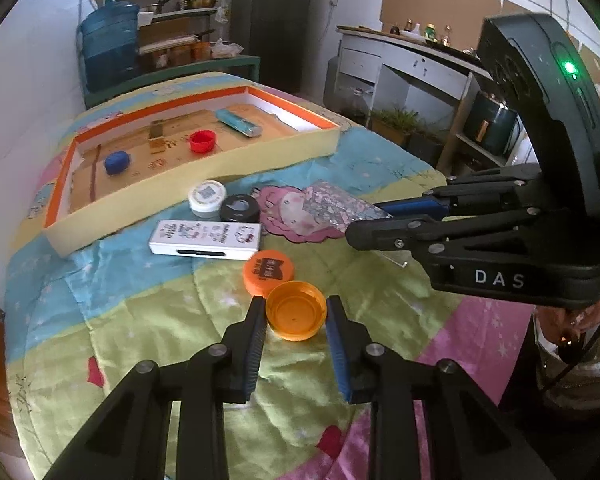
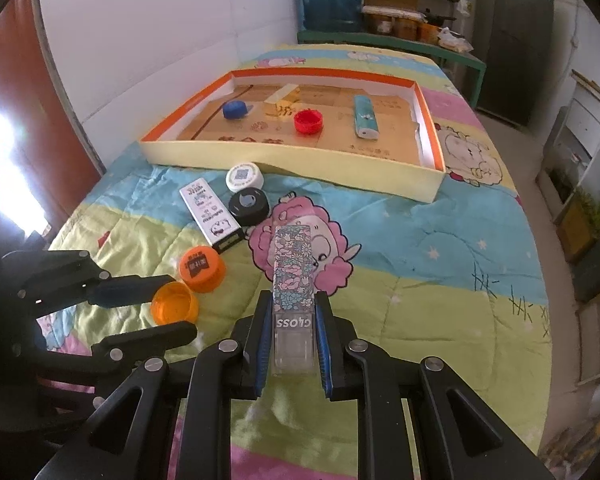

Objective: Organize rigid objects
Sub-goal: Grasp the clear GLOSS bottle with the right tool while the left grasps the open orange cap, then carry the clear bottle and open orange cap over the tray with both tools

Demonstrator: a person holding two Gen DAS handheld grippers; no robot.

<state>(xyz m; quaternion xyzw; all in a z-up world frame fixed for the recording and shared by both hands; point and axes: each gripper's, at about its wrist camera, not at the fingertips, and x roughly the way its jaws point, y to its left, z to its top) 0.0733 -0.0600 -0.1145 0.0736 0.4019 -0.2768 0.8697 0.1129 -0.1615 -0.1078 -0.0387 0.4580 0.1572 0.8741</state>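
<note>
Left wrist view showed the left gripper (image 1: 296, 314) straddling an upturned orange cap (image 1: 297, 311) on the quilt (image 1: 140, 320). Both pads looked to be touching the cap's rim, so the cap was clamped between them. A second orange cap (image 1: 269, 272), printed side up, lay touching it just behind. Farther back sat a white case (image 1: 205, 239), a black lid (image 1: 239, 208) and a white lid (image 1: 207, 197), the two lids side by side just in front of the tray (image 1: 204, 168). Inside the tray were a blue cap (image 1: 117, 162), a red cap (image 1: 202, 141) and a light blue tube (image 1: 238, 121), well apart from each other.

From the right wrist camera, the right gripper (image 2: 292, 320) was closed on a floral box (image 2: 293, 276), its blue pads pressing the clear end marked "GLOSS". The box pointed away from the camera, toward the tray (image 2: 292, 156), with its far end over a pink cartoon figure printed on the quilt (image 2: 420, 280). Whether the box was lifted or resting on the cloth could not be told. At the left of that view the left gripper (image 2: 176, 312) appeared side-on, with the upturned cap (image 2: 175, 304) between its fingers.
</note>
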